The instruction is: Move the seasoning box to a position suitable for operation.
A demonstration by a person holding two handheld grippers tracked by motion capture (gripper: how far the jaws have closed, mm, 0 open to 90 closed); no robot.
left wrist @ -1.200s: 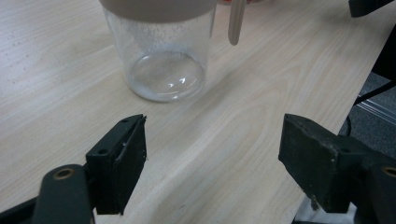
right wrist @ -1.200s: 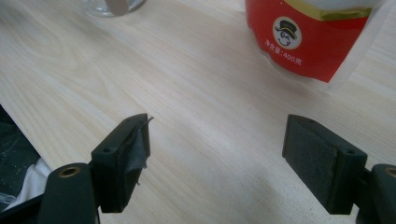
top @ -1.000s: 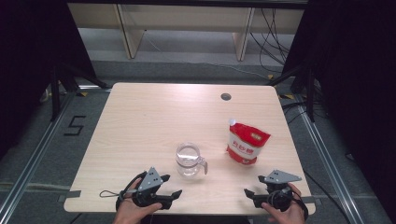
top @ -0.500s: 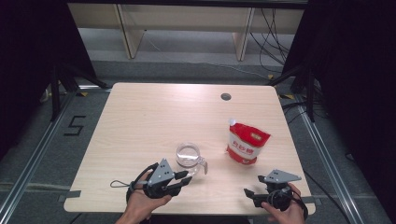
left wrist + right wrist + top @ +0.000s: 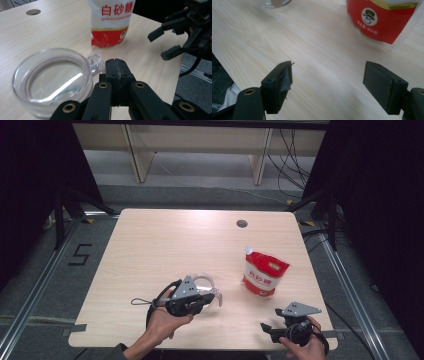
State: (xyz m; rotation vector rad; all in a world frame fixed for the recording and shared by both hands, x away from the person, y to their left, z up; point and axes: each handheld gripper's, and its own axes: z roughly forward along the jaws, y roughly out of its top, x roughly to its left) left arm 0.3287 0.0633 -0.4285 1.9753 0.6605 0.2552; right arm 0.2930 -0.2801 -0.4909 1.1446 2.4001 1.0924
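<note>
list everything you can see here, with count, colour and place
cup: 1, clear glass, near edge of table, left of centre
sugar bag: 1, red and white, upright, right of the cup
table: 1, light wood, one round hole near the far edge
left gripper: 1, black, jaws shut just beside the cup's handle, nothing between them
right gripper: 1, black, jaws open, at the near right corner

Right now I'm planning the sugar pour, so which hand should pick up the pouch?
Right: its open tool faces the sugar pouch nearby, while the left tool is shut beside the glass cup's handle.
</note>
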